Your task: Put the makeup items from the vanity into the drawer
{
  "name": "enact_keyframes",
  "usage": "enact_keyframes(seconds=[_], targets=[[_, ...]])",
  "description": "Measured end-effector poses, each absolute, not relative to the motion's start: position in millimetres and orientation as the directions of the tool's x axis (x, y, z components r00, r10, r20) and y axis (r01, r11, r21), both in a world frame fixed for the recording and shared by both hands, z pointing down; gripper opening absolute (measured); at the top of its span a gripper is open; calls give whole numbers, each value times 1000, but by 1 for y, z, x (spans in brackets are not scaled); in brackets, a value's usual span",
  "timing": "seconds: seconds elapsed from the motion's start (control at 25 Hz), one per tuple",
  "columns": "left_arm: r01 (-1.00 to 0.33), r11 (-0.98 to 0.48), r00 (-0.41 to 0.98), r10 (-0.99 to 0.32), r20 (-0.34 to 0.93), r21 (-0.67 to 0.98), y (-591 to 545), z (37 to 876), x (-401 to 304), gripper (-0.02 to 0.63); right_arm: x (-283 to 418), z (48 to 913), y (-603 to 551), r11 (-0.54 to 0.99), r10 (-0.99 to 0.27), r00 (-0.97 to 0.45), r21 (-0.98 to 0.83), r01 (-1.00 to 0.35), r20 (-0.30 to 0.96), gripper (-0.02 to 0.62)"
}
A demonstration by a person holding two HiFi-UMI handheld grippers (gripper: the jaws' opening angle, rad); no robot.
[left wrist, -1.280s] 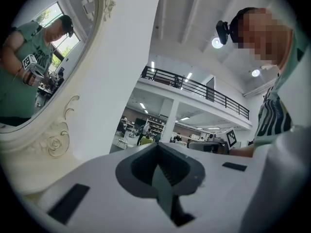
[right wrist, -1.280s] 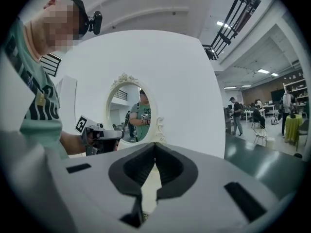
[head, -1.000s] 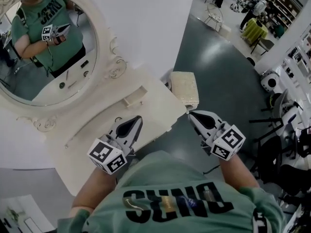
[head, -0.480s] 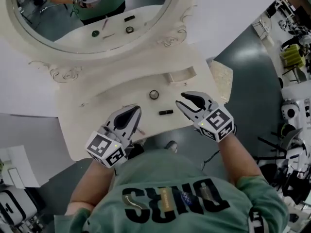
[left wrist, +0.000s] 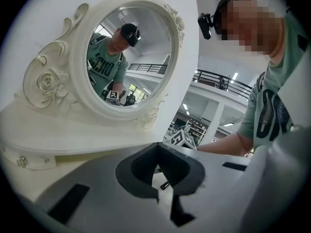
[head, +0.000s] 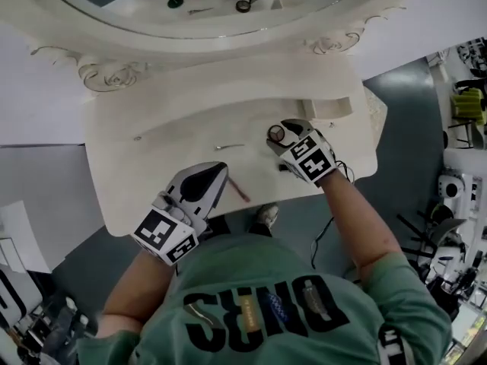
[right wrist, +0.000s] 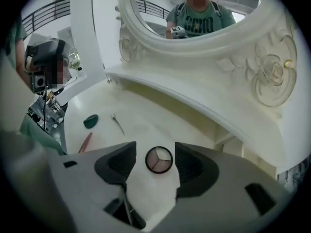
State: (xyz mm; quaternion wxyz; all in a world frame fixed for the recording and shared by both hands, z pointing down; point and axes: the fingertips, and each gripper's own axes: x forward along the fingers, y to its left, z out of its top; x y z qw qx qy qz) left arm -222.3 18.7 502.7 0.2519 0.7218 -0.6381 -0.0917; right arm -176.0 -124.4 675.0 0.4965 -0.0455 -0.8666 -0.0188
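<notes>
Left claw (head: 215, 172): clenched on nothing, at the vanity's (head: 144, 173) front edge. Right claw (head: 278, 136): released, jaws just opened wide and straddling, not touching, the compact (right wrist: 159, 159). Compact: round, black-rimmed, three powder wedges, flat on the vanity top near the small open drawer (head: 329, 109). Half a second ago, this claw hovered right of the compact.

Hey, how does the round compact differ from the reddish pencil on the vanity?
The compact is a round, dark-rimmed disc; the pencil is a thin reddish stick. The compact lies between the jaws of the right tongs, which have just been opening and don't touch it; the pencil lies free near the front edge. Both lie flat on the vanity.
</notes>
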Motion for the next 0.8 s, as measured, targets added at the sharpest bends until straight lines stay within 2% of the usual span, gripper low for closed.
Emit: enact_keyframes(seconds=[0.32, 0.8], targets=[[-860, -67, 185, -965, 188, 506, 15, 527, -234, -5, -176, 719, -128, 995, 75, -407, -40, 95, 910, 273], [-847, -80, 208, -960, 189, 525, 9, 537, -229, -5, -175, 715, -127, 993, 111, -427, -82, 85, 897, 249]])
